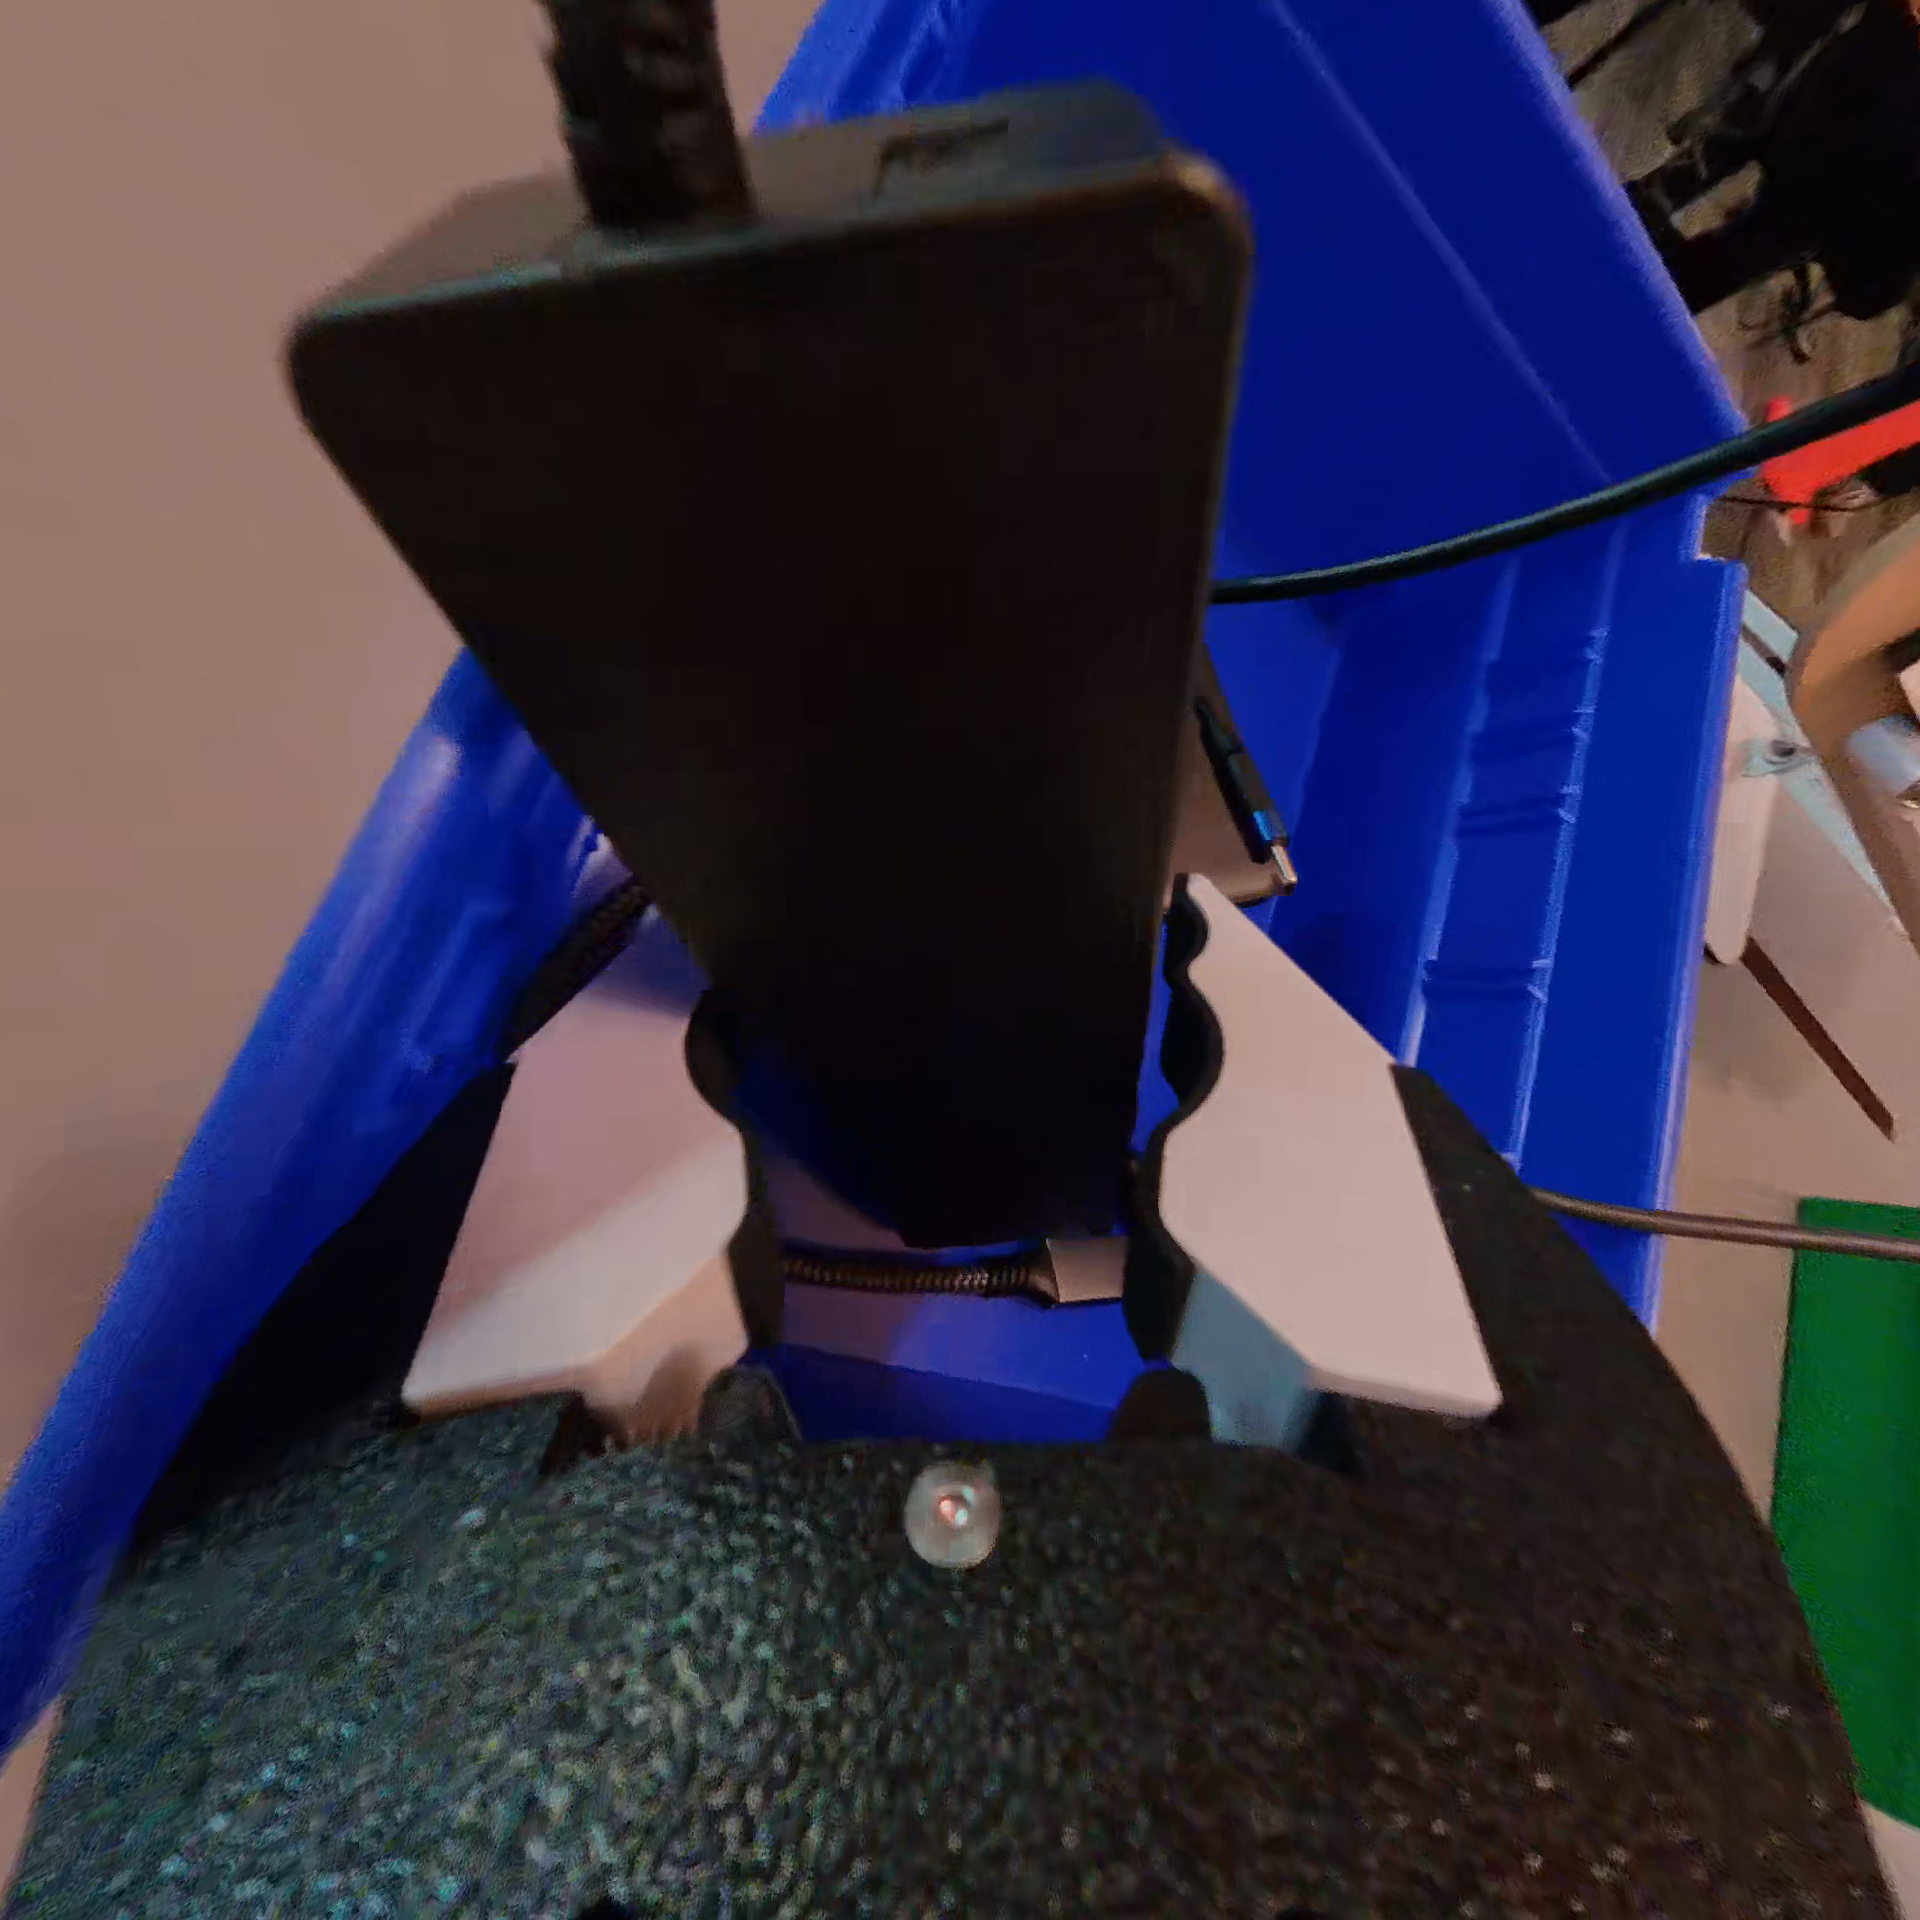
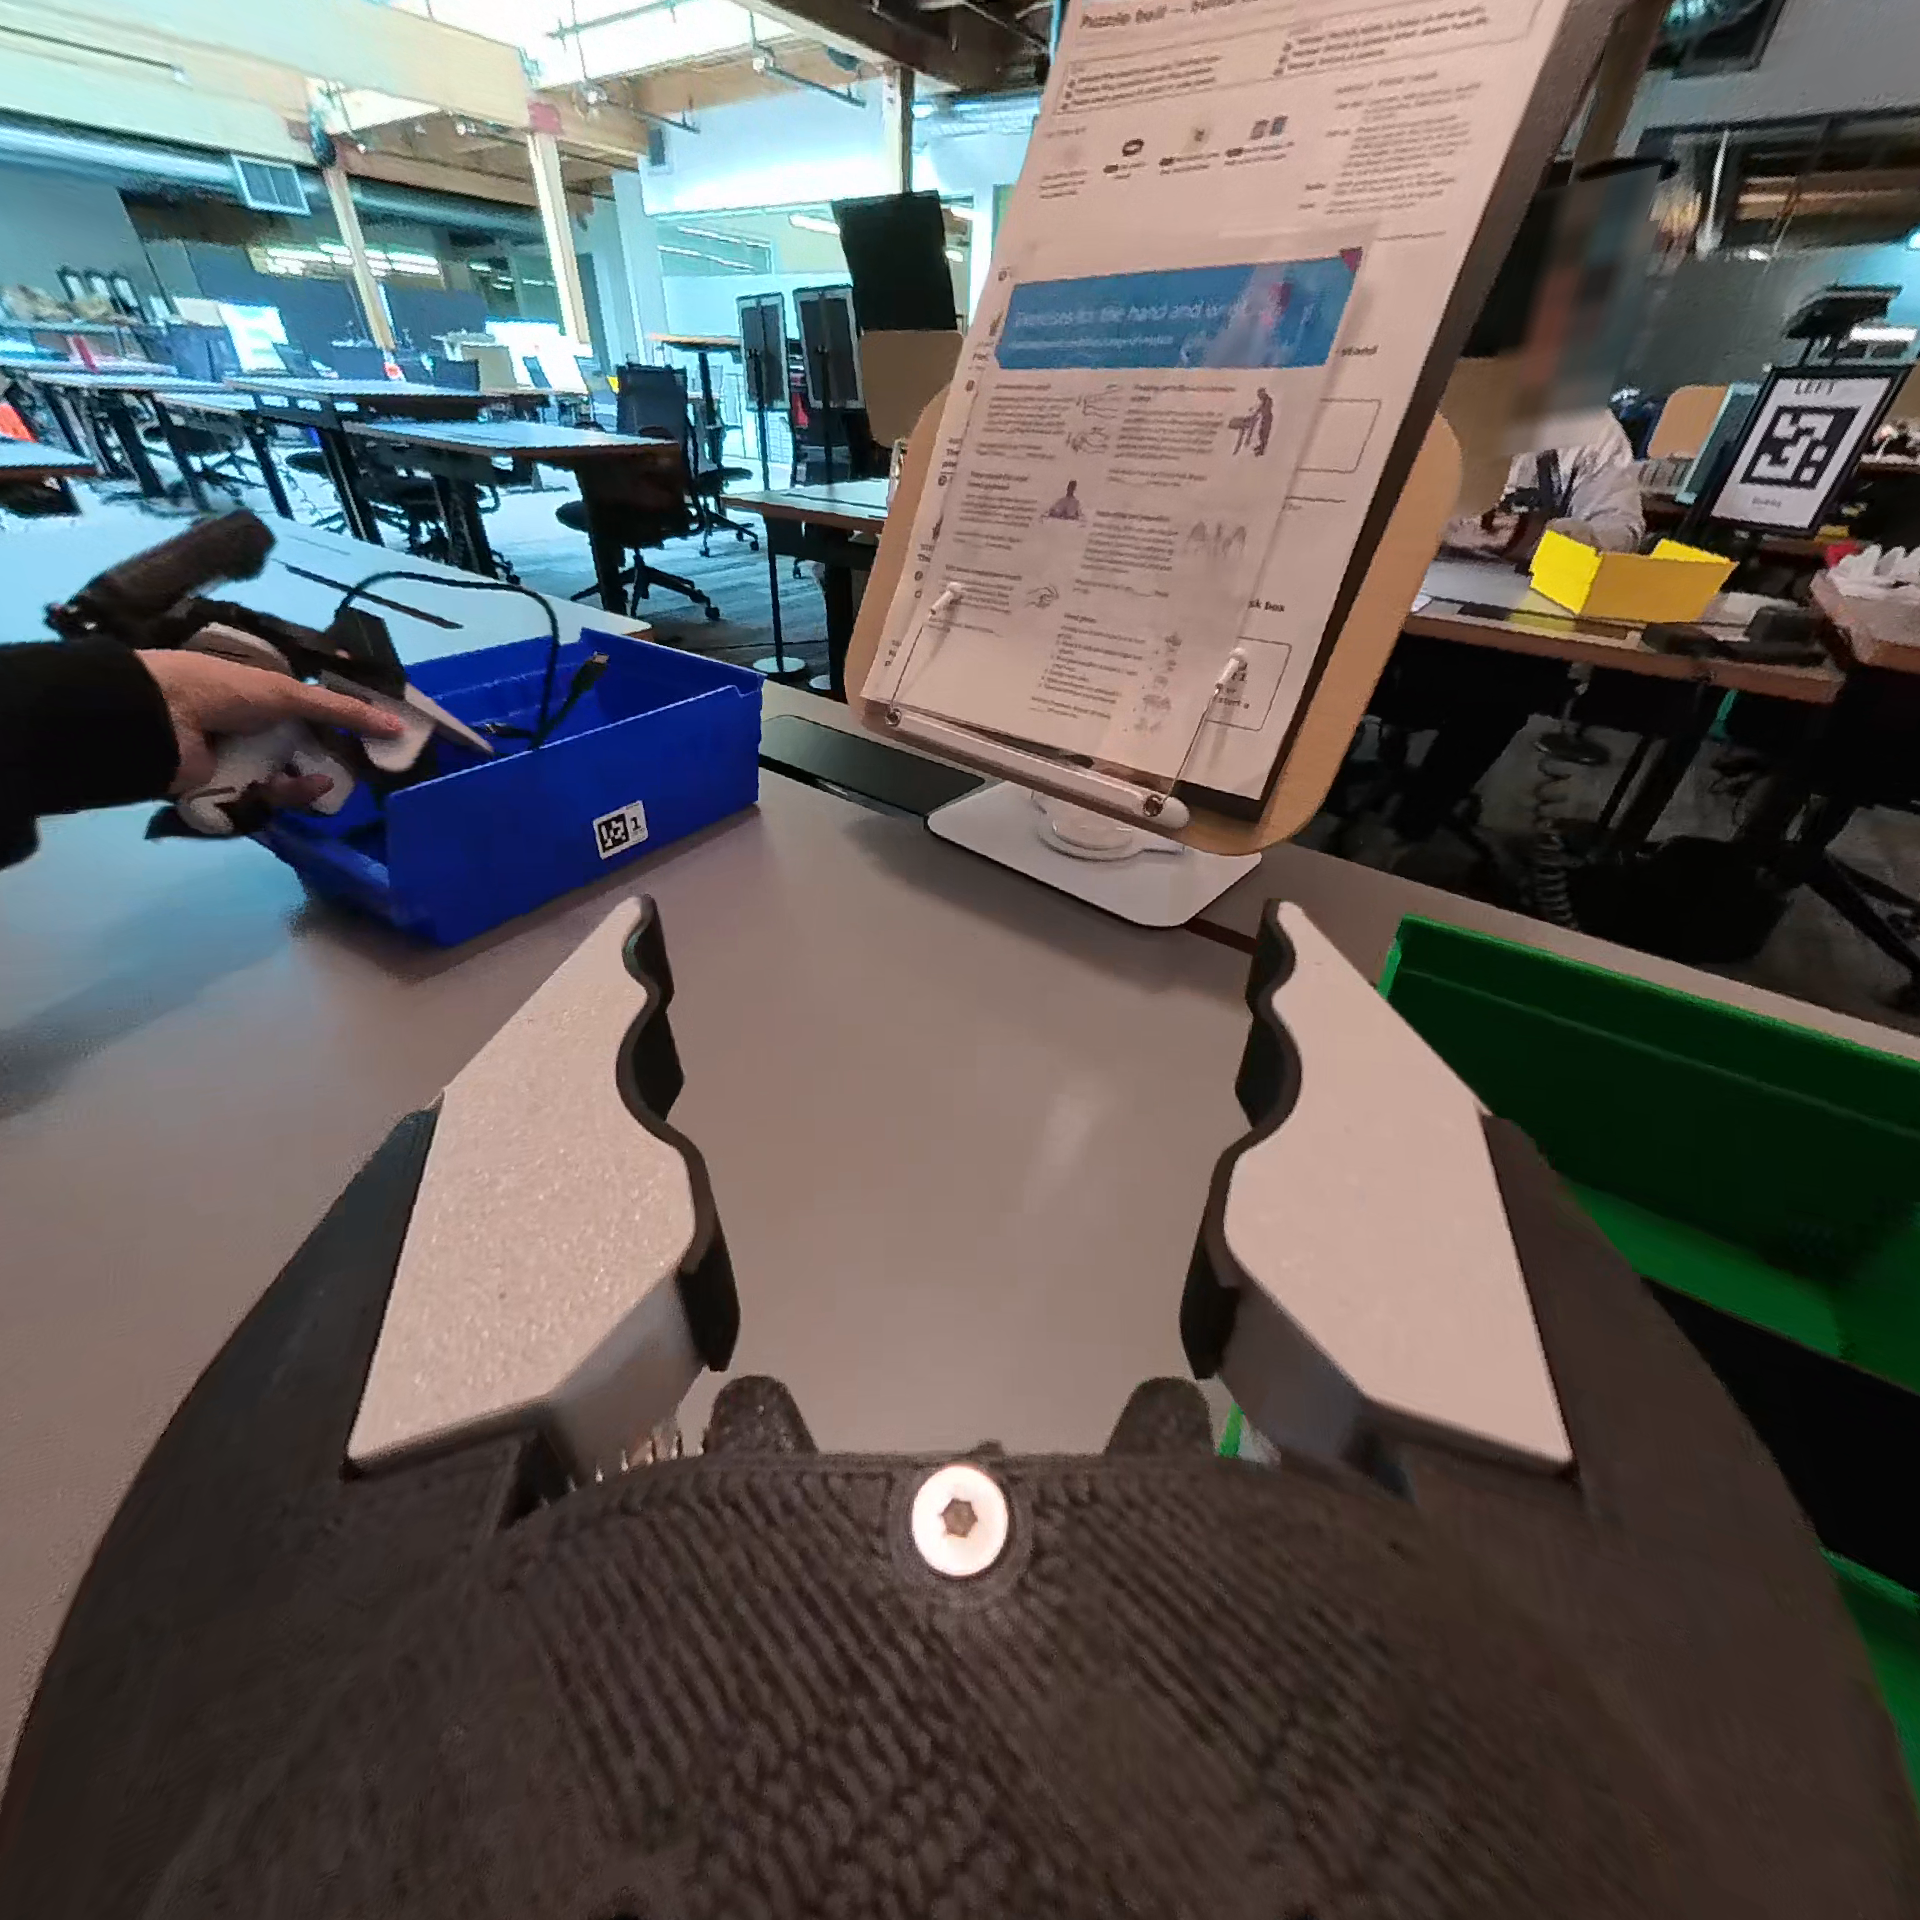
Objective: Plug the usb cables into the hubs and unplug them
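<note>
My left gripper [image 1: 945, 1049] is shut on a dark flat USB hub [image 1: 790, 582], which it holds by its narrow end above the blue bin [image 1: 1507, 727]. A braided cable [image 1: 634, 94] leaves the hub's far end. Inside the bin lie a braided cable with a metal plug [image 1: 1081, 1273] and a second device with a small plug [image 1: 1273, 842]. My right gripper [image 2: 956, 956] is open and empty over the grey table [image 2: 935, 1091]. The right wrist view shows the left gripper [image 2: 416, 717] in a hand at the blue bin [image 2: 582, 821], with cables [image 2: 551, 665] looping up.
A green bin [image 2: 1662, 1122] stands at the right of my right gripper and shows in the left wrist view [image 1: 1849, 1455]. A document stand with papers [image 2: 1143, 468] rises at the table's far edge. A black cable [image 1: 1558, 509] crosses the blue bin's rim.
</note>
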Tool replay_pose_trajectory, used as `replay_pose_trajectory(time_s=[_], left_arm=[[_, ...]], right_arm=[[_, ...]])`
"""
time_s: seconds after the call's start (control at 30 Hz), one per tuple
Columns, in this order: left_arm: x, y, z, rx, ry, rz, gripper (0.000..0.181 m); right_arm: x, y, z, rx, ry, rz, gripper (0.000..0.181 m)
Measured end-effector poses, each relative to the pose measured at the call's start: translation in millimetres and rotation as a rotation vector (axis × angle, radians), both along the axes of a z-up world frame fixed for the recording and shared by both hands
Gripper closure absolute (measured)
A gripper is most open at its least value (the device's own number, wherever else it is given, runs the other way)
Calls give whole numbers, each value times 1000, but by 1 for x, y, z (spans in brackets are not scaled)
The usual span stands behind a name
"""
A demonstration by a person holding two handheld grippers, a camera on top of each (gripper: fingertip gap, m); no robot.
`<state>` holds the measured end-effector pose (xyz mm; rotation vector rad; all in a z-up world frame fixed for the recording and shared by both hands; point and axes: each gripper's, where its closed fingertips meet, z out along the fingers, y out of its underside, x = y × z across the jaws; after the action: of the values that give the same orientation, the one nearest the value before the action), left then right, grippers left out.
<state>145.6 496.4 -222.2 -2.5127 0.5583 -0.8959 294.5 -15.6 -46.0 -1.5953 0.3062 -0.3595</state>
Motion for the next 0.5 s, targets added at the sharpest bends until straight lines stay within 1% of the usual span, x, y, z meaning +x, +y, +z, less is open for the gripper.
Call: replay_pose_trajectory(time_s=[0.07,0.1,0.13,0.2,0.23,0.3,0.37,0.4,0.43,0.5], left_arm=[[4,-3,-4,-12,-23,-24,109],[7,-5,-4,-17,-57,-41,116],[9,-8,-3,-25,-88,-56,116],[18,-16,6,-10,-190,-138,118],[19,-19,12,9,-215,-170,118],[18,-24,25,117,-224,-243,119],[18,-32,47,215,-261,-312,119],[17,-34,62,258,-291,-327,119],[17,-36,80,298,-326,-334,119],[16,-42,125,385,-403,-362,119]], right_arm=[[0,2,-1,-2,-13,4,74],[0,3,-2,-6,-10,4,75],[0,4,-4,-11,-5,6,75],[0,6,-6,-19,-2,9,76],[1,7,-7,-24,-5,7,77],[1,7,-8,-38,-15,-1,78],[1,7,-8,-43,-21,1,79],[0,8,-7,-39,-21,4,79],[0,8,-6,-34,-21,4,79],[-2,7,-4,-21,-22,5,80]])
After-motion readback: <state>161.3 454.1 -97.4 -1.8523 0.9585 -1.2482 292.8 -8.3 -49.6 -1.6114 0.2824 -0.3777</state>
